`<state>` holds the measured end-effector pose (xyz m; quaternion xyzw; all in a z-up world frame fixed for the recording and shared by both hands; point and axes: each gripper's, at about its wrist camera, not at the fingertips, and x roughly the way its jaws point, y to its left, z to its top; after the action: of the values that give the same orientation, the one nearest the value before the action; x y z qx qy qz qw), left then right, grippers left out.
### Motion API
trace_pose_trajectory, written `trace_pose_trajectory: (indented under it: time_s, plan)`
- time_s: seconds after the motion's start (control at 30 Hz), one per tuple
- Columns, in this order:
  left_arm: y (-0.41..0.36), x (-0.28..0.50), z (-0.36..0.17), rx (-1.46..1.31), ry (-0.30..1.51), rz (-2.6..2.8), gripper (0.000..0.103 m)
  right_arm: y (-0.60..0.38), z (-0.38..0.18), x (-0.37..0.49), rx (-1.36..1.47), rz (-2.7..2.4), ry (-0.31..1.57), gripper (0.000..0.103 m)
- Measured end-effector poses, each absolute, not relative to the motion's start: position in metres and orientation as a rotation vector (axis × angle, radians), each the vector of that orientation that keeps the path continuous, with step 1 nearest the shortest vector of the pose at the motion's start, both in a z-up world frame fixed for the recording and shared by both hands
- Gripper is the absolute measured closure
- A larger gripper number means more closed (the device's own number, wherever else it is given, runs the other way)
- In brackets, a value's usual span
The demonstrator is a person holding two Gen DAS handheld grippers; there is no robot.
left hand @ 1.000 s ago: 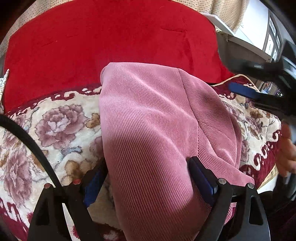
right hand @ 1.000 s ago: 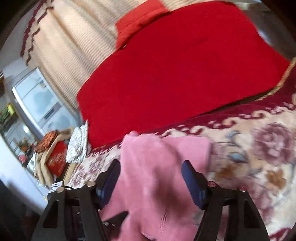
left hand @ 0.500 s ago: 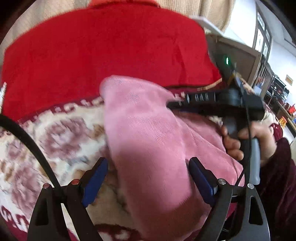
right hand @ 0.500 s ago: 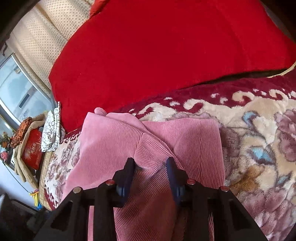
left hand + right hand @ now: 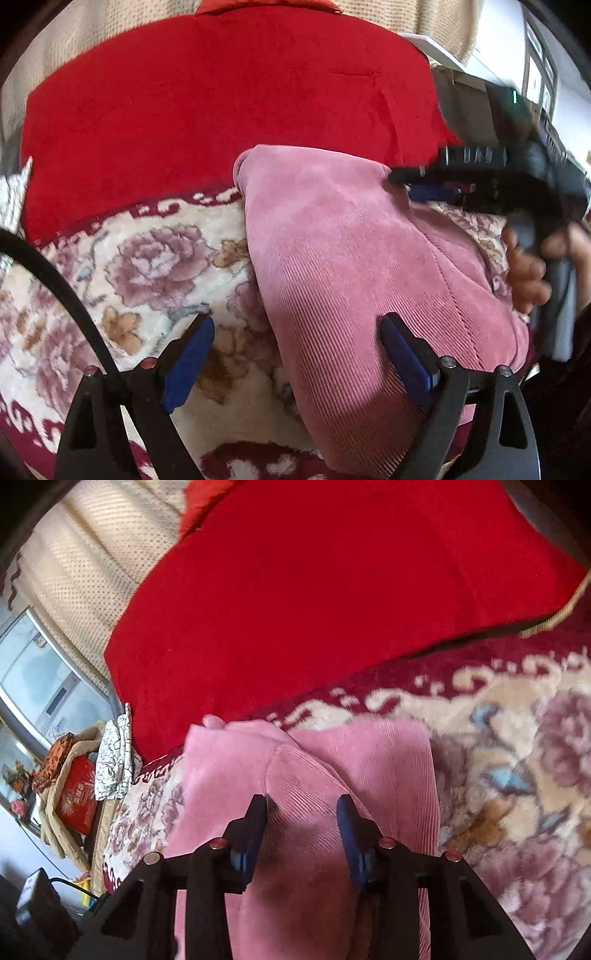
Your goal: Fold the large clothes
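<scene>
A pink corduroy garment (image 5: 343, 258) lies folded on a floral blanket (image 5: 155, 266). My left gripper (image 5: 297, 321) is open wide over the garment's near left edge, its right finger (image 5: 402, 350) resting on the cloth. My right gripper (image 5: 304, 805) is low over the garment (image 5: 310, 775) with its jaws opening. A raised fold of cloth lies between the blue pads (image 5: 347, 823), which do not seem to press it. In the left wrist view the right gripper (image 5: 417, 184) sits at the garment's far right corner, held by a hand (image 5: 524, 273).
A large red cushion (image 5: 221, 99) backs the blanket. A patterned white cloth (image 5: 114, 760), a red box (image 5: 77, 801) and a beige bag sit off the blanket's left end. Beige curtains (image 5: 81, 565) hang behind.
My right gripper came down onto the garment, narrowed its jaws around a fold, then widened them a little. It has entered the left wrist view at the right. My left gripper barely moved.
</scene>
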<state>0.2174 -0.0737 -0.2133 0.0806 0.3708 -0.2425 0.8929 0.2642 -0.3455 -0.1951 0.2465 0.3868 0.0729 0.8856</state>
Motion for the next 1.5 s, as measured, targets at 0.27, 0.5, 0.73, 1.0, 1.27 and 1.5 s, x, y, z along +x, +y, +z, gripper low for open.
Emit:
trace_pose_trajectory:
  time_s: [0.27,0.5,0.73,1.0,1.27,1.5]
  plan:
    - [-0.072,0.218,-0.212,0.154,0.782,-0.512,0.010,-0.278,-0.167,0.316,0.317,0.334,0.877,0.054]
    - [-0.072,0.221,-0.215,0.164,0.788,-0.519,0.011,-0.251,-0.212,0.381,0.243,0.295,0.986,0.054]
    - [-0.068,0.213,-0.208,0.152,0.761,-0.512,0.011,-0.272,-0.188,0.347,0.346,0.291,0.880,0.052]
    - [-0.052,0.157,-0.175,0.162,0.639,-0.272,0.011,-0.293,-0.139,0.223,0.249,0.230,0.793,0.043]
    - [-0.039,0.092,-0.122,0.152,0.557,-0.163,0.011,-0.296,-0.088,0.096,0.225,0.162,0.688,0.033]
    - [-0.031,0.036,-0.091,0.203,0.489,-0.095,0.006,-0.286,-0.061,0.014,0.227,0.102,0.614,0.028]
